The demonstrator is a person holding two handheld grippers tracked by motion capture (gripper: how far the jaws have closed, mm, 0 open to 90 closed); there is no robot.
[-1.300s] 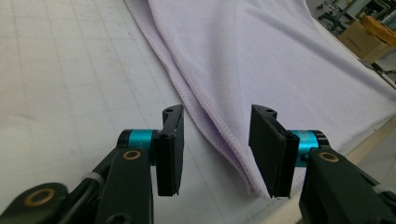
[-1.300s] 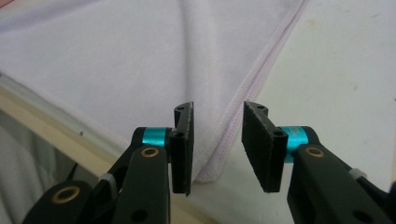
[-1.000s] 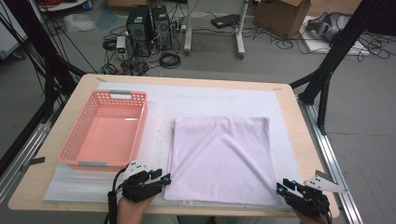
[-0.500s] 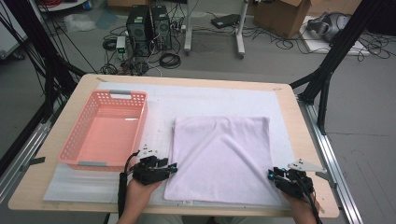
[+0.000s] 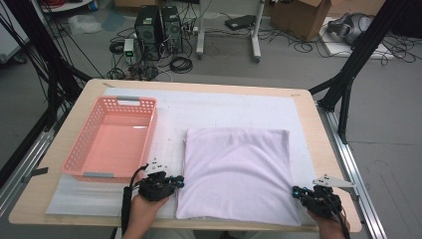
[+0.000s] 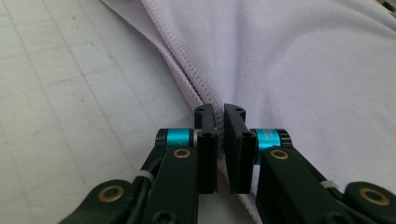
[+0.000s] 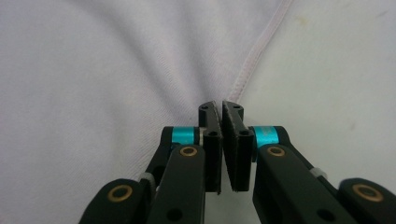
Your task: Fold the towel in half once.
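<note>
A pale lilac cloth (image 5: 236, 169) lies flat on the white mat, right of centre. My left gripper (image 5: 176, 181) is at the cloth's left edge near the front corner. In the left gripper view its jaws have just closed, and the left gripper (image 6: 219, 112) pinches the stitched hem of the cloth (image 6: 289, 60). My right gripper (image 5: 297, 190) is at the cloth's right edge near the front corner. Its jaws have also just closed: the right gripper (image 7: 219, 108) pinches the cloth (image 7: 93, 70), which puckers at the hem.
A pink slatted basket (image 5: 115, 139) stands empty to the left of the cloth on the white mat (image 5: 224, 107). The wooden table (image 5: 318, 129) ends close behind both hands. Black frame legs, computers and cables stand on the floor beyond.
Both hands have slid in from the table's front edge to the cloth's two side edges. Both pairs of jaws have closed on the hem.
</note>
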